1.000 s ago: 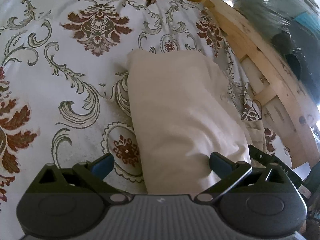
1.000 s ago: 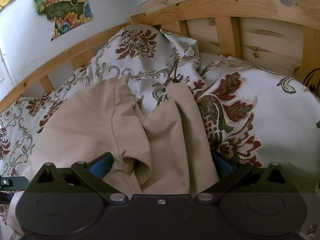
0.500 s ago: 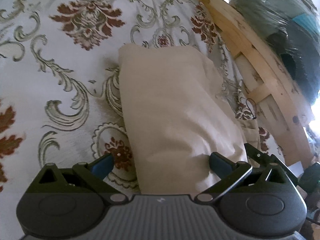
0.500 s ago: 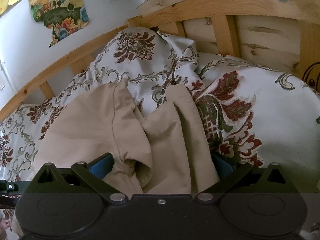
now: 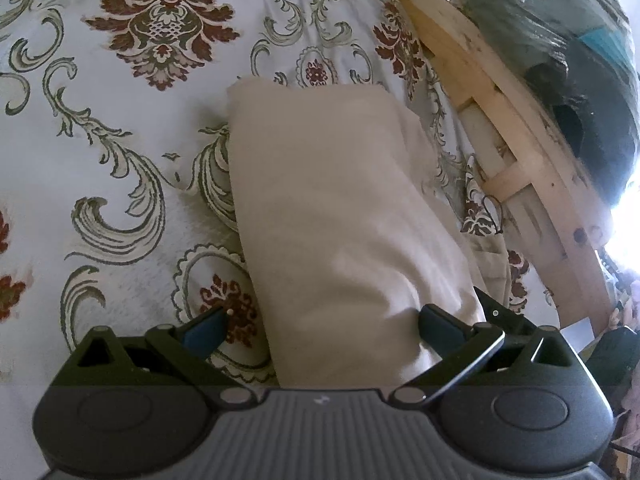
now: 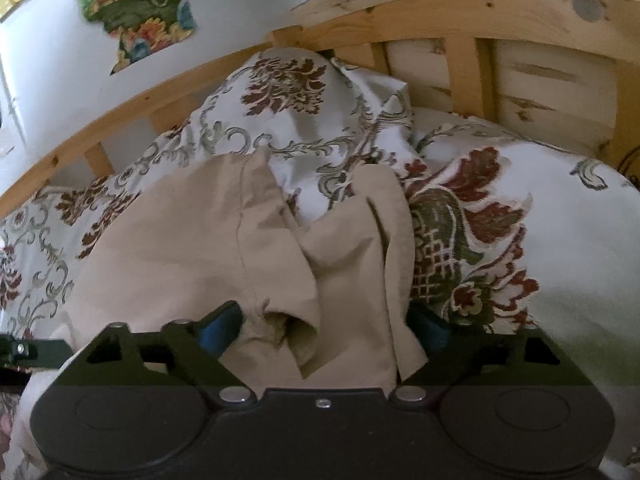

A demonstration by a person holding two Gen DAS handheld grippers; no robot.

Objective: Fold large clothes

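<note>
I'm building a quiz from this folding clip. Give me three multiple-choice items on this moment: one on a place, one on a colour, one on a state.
1. Where does the garment lie?
A. on a patterned bedspread
B. on a wooden floor
C. in a basket

2. What colour is the garment?
A. navy
B. beige
C. red

3. How do the left tool's jaws stand?
A. shut on nothing
B. clamped on a hanger
C. spread wide, cloth between them

Key: 1 A, the beige garment rests on the floral bedspread; 2 B, plain beige in both views; 3 C, the left tool shows its blue pads far apart.
</note>
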